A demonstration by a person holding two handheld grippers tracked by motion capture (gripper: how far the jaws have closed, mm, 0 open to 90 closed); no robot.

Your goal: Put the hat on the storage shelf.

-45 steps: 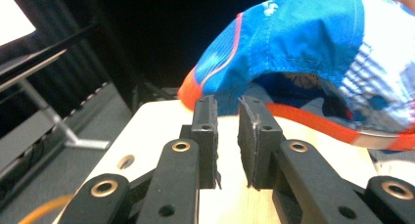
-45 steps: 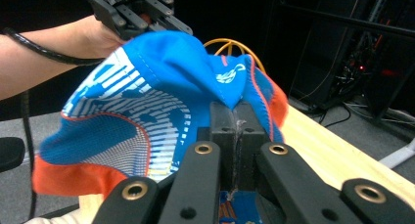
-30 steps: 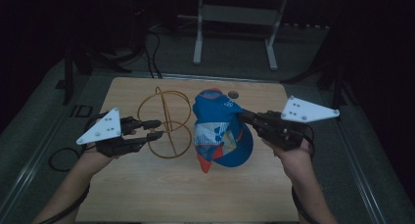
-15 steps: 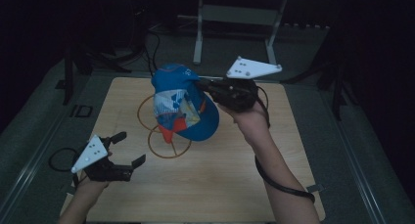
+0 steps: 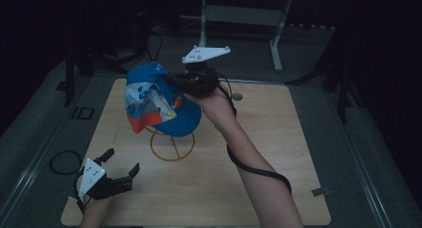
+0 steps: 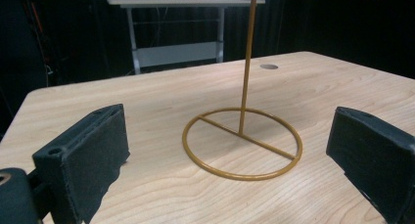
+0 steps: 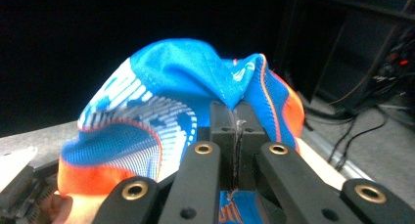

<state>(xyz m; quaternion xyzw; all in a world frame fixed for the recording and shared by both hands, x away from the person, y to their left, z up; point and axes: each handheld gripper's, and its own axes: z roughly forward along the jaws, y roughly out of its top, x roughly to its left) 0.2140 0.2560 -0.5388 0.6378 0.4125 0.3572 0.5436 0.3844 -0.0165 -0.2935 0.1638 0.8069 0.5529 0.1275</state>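
Matt woven cloth cap (image 5: pixel 157 104), glossy brass-toned metal wire stand (image 6: pixel 243 138), smooth pale wood-grain table (image 5: pixel 278 153)

From above, I cannot see the top ring of the gold wire stand (image 5: pixel 172 146), because the blue cap (image 5: pixel 158 101) covers it; the base ring shows at 6 o'clock of the cap. In the left gripper view the upper edge cuts this top ring, and the cap is a small blue corner at 1 o'clock. The right gripper (image 7: pixel 236 117) hides the fabric pinched between its closed jaws. The left hand (image 5: pixel 94 210) is cut by the bottom edge.
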